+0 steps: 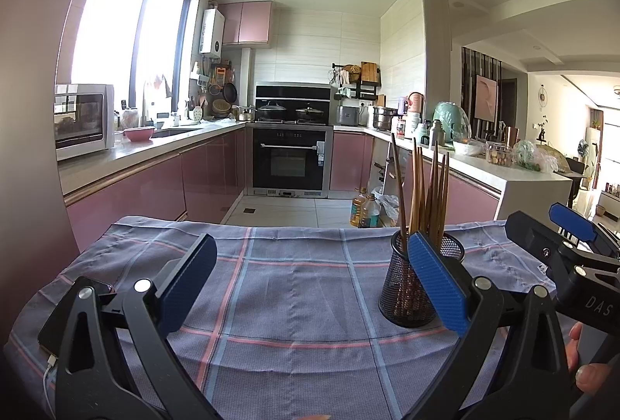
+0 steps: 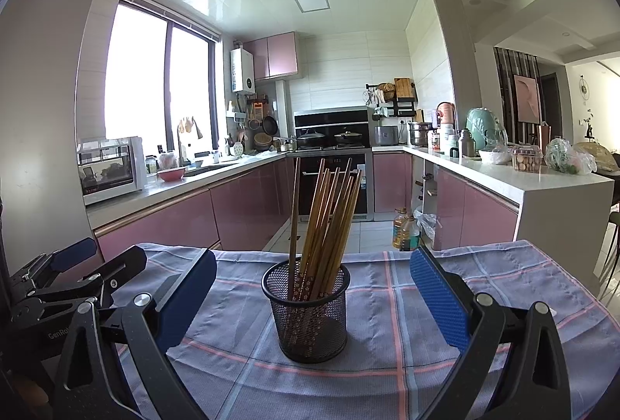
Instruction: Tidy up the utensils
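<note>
A black mesh cup (image 2: pixel 306 319) stands upright on the checked cloth (image 2: pixel 426 362) and holds several brown chopsticks (image 2: pixel 329 214), all tips up and fanned to the right. My right gripper (image 2: pixel 313 255) is open, with the cup centred a little ahead of its two blue pads and nothing touching them. In the left wrist view the same cup (image 1: pixel 403 299) sits behind the right finger (image 1: pixel 438 280) of my left gripper (image 1: pixel 310 241), which is open and empty over bare cloth. The right gripper (image 1: pixel 533 212) shows at the right edge there.
A phone (image 1: pixel 50 338) with a white cable lies on the cloth under my left gripper's left finger. A hand (image 1: pixel 581 362) holds the right tool. Beyond the table's far edge are pink kitchen cabinets (image 1: pixel 209 175), an oven (image 1: pixel 290 160) and oil bottles (image 1: pixel 364 212) on the floor.
</note>
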A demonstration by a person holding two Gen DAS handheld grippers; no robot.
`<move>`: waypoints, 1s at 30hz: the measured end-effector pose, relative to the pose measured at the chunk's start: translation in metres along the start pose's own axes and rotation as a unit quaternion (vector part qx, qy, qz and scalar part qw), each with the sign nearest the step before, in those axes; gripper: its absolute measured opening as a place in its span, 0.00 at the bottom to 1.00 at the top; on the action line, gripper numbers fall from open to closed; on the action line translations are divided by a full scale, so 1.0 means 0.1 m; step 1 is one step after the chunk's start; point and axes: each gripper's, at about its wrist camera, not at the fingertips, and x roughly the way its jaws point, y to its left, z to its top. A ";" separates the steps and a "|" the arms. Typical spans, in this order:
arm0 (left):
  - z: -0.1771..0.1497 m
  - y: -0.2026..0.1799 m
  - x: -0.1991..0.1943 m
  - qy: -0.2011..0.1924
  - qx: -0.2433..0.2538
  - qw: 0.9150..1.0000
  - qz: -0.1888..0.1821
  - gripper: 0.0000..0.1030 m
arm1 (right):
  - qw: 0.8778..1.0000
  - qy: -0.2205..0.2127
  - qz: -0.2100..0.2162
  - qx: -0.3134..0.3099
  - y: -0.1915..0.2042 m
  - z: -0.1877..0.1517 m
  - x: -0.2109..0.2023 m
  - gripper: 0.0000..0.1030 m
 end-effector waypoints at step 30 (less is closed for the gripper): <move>-0.03 -0.02 0.01 0.003 -0.001 1.000 -0.001 0.95 | 1.000 0.002 0.001 0.000 0.01 0.01 0.01 0.94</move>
